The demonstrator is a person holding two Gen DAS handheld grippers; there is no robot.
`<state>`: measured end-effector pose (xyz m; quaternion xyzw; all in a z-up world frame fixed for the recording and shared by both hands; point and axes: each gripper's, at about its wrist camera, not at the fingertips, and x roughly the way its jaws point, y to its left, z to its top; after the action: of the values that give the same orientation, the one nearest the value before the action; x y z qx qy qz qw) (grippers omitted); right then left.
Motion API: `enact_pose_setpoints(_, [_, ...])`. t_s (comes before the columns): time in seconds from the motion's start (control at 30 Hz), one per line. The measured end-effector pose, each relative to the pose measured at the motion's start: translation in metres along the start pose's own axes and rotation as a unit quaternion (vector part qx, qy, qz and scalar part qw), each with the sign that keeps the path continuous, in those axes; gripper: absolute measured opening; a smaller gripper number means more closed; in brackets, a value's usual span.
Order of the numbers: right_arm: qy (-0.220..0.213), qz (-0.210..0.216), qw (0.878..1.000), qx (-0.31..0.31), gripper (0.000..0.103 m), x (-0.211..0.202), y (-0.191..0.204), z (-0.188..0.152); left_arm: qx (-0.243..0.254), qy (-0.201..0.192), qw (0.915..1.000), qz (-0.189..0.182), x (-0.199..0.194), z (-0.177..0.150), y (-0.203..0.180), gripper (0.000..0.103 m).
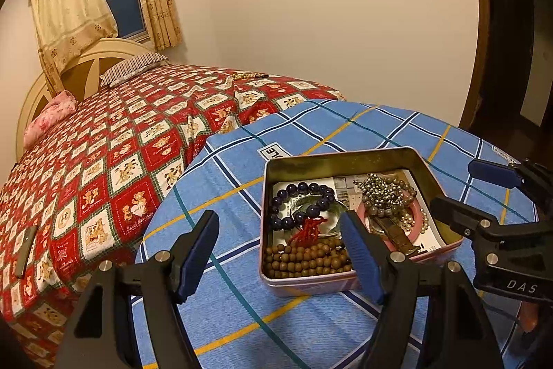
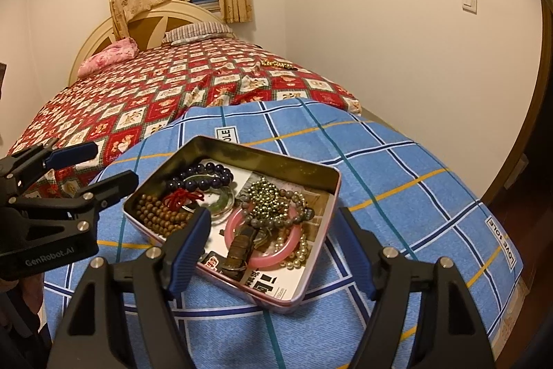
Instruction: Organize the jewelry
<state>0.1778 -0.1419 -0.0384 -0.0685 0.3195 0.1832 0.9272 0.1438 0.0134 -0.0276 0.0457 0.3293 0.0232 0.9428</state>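
The left gripper [image 1: 280,256] hangs with its jaws spread and nothing between them, just before the near left corner of the open tin box [image 2: 312,170], which sits on the blue checked cloth [image 2: 397,182]. Inside the box, from left to right: a brown wooden bead string [image 2: 159,213] coiled at the left wall, loose and likely to sag, so best pinched across a bunch of strands. A dark purple bead bracelet [image 2: 204,177] and a translucent green bangle [image 2: 226,201] follow; the bangle looks rigid, slick and breakable, best taken across its rim. The pink bangle [image 2: 273,256] is stiff too, though tangled under the brass ball chain [image 2: 268,196] and pearl strand [image 2: 299,256]. The right gripper [image 2: 274,248] is likewise spread and empty.
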Motion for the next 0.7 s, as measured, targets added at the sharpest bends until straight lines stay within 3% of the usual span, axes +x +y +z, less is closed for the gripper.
enact_pose_setpoints(0.7, [-0.001,0.0,1.0,0.0,0.077,-0.0005,0.0,-0.0005,-0.006,0.008,0.9999,-0.003,0.0028,-0.0034,0.0009,0.073])
